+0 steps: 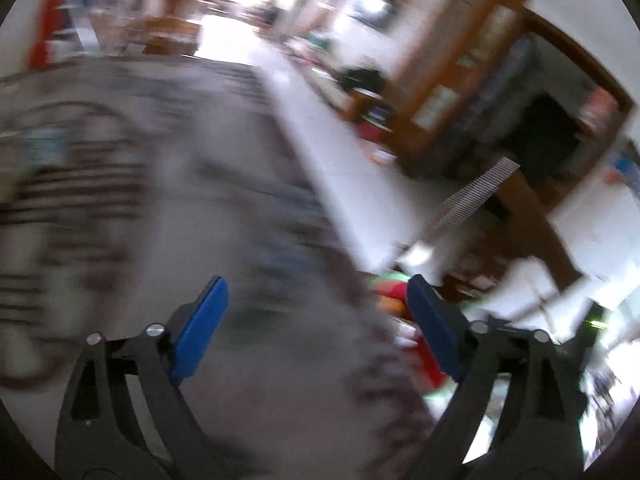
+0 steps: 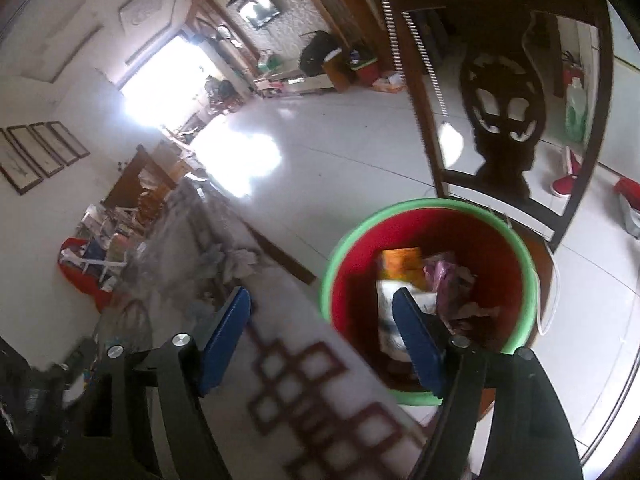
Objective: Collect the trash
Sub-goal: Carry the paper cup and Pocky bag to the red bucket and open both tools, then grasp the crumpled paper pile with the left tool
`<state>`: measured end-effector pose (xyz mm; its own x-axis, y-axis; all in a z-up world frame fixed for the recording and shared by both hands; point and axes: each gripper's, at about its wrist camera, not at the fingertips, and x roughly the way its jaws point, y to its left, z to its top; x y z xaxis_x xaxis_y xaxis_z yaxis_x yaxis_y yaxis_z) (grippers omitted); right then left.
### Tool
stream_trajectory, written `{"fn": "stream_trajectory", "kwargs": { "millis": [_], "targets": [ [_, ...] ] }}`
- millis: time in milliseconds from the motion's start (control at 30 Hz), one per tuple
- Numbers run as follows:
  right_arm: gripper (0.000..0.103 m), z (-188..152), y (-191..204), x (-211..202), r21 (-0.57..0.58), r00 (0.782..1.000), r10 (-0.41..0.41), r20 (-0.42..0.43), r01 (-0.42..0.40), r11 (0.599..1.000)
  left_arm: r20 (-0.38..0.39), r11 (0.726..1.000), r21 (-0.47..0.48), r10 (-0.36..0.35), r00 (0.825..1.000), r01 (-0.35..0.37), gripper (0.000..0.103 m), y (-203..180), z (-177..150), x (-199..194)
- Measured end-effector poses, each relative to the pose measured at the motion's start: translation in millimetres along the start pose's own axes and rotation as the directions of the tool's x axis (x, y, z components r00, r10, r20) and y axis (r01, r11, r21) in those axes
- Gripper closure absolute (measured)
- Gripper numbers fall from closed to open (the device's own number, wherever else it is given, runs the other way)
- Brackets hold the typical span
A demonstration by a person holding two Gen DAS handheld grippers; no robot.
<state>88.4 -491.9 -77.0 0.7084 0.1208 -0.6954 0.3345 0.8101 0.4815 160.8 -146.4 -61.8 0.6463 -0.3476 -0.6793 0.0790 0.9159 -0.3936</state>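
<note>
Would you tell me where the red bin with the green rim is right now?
In the right wrist view, the red bin sits lower right, on the floor beside the patterned table edge, just in front of the dark wooden chair.

Bin (image 2: 432,216): red bucket with a green rim, upright beside the worktop edge, on what seems a wooden chair seat.
Trash (image 2: 424,280): orange packet, pink wrapper and white crumpled pieces lying inside the bin.

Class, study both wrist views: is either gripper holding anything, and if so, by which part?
Nothing is held. The left gripper and the right gripper both stand open with empty space between their blue pads; the trash lies loose in the red bin.
</note>
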Motion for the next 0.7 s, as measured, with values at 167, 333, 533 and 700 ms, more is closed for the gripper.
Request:
{"fn": "stream_trajectory", "kwargs": {
  "millis": [167,333,533,700],
  "targets": [
    [0.031,-13,46,13,-0.071,0.997,0.059,-0.048,-0.062,0.996,0.042,0.947,-0.126,0.302,0.952,-0.294,0.012,120,23,-36],
    [0.03,-36,106,32,-0.177,0.988,0.105,-0.116,-0.124,0.976,0.034,0.875,-0.197,0.457,0.889,-0.442,0.011,201,46,-54],
    [0.03,-65,157,47,-0.271,0.977,0.131,-0.166,-0.173,0.947,0.021,0.864,-0.177,0.483,0.875,-0.472,0.011,237,68,-28],
    [0.03,-80,175,57,-0.355,0.976,0.107,-0.191,-0.17,0.919,-0.017,0.851,-0.184,0.498,0.867,-0.492,0.011,264,84,-1]
  ]
}}
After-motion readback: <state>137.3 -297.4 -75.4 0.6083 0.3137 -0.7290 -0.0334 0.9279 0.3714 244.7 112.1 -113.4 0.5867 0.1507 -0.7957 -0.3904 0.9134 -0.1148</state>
